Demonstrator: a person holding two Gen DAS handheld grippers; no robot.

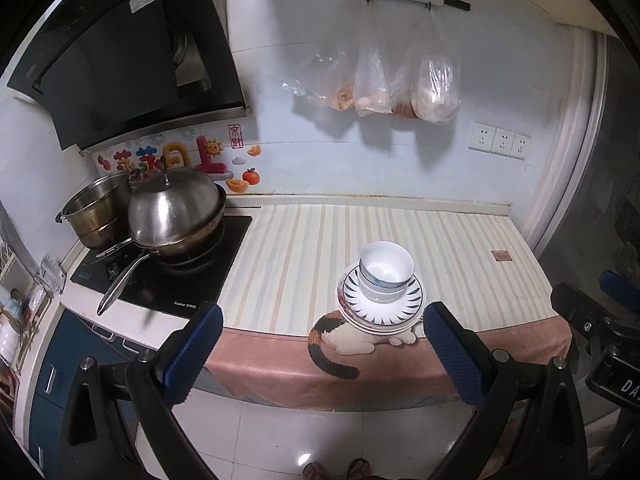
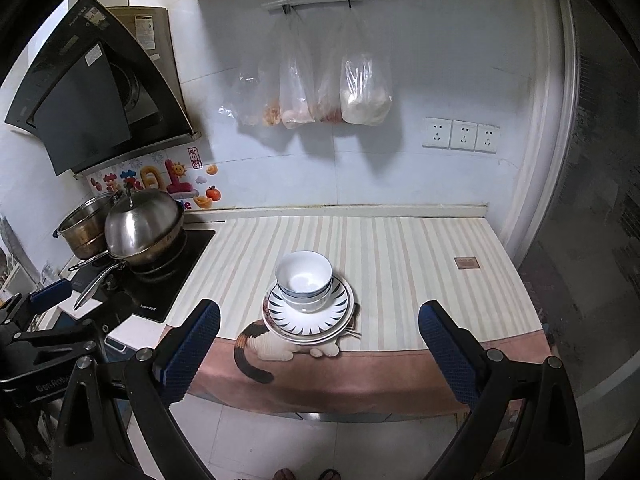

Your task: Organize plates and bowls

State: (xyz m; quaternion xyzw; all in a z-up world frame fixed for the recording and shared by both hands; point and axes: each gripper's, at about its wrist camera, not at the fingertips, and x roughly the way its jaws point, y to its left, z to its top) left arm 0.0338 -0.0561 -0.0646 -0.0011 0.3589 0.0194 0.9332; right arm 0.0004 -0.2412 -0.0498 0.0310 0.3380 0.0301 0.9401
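Where the left wrist camera looked down, white bowls [image 1: 385,270] sat nested on stacked plates [image 1: 382,312], the top one rimmed with dark rays, near the striped cloth's [image 1: 288,256] front edge. The left gripper [image 1: 322,354] hung spread wide, holding nothing. From the right wrist view, the right gripper [image 2: 318,350] gaped equally empty; how many plates lay stacked stayed unclear.

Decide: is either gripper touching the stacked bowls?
Apart. Both wrist views show the left gripper and right gripper open, held back from the bowls.
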